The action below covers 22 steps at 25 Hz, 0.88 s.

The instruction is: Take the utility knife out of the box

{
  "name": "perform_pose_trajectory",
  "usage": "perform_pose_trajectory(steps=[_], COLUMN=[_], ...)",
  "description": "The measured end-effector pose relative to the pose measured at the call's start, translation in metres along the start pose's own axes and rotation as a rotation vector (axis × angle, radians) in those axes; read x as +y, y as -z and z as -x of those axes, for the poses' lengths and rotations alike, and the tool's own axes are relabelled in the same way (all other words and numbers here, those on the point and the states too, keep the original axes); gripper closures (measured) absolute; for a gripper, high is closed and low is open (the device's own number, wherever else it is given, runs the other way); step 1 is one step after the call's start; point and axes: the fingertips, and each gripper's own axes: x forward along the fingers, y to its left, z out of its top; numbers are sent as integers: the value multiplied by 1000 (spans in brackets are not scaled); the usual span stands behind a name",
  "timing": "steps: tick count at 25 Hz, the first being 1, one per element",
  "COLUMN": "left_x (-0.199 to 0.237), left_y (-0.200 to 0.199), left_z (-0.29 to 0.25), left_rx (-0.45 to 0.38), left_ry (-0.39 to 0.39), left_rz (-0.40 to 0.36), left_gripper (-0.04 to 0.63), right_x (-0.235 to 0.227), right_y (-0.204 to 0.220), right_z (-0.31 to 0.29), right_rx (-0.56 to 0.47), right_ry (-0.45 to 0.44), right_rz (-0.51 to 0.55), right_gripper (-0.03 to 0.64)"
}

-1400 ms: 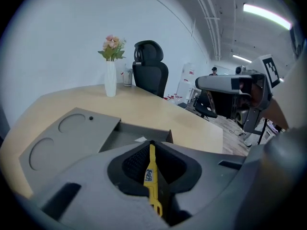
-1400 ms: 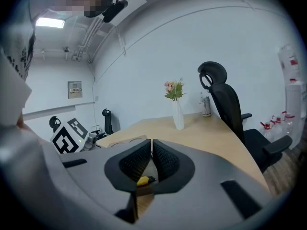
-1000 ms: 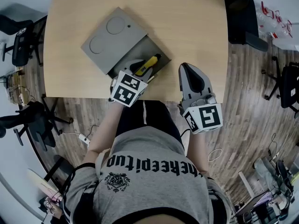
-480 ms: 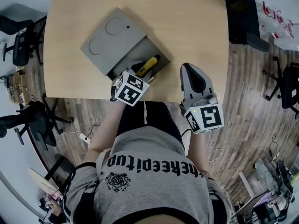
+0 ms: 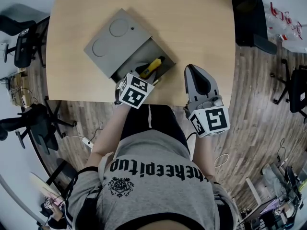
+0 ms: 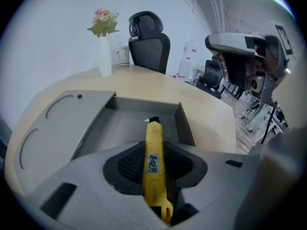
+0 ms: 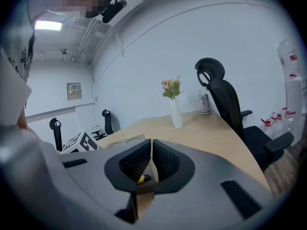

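Your left gripper has its fingers closing around the yellow utility knife, which lies in the box. At the box's 3 o'clock on the desk, your right gripper rests with its fingers pressed together.

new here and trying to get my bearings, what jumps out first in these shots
The yellow utility knife draws the eye first, lying in the open grey box at the wooden table's near edge. The left gripper has it between its jaws, which are closing. The right gripper is to the right of the box, jaws together and empty.
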Motion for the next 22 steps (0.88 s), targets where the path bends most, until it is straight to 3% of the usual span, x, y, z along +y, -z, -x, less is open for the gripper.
perform_pose_trajectory(steps=[5, 10, 22], left_x=[0, 1, 0], left_y=[-3, -13, -64], left_z=[4, 21, 95], left_rx=[-38, -122, -379], left_ry=[14, 22, 102], left_rz=[45, 43, 15], left_gripper=[465, 465, 465], right_x=[2, 9, 45], right_y=[0, -1, -11], right_z=[3, 5, 15], right_rx=[-4, -18, -60], right_ry=[-5, 21, 103], right_rz=[6, 0, 21], right_gripper=[611, 611, 611])
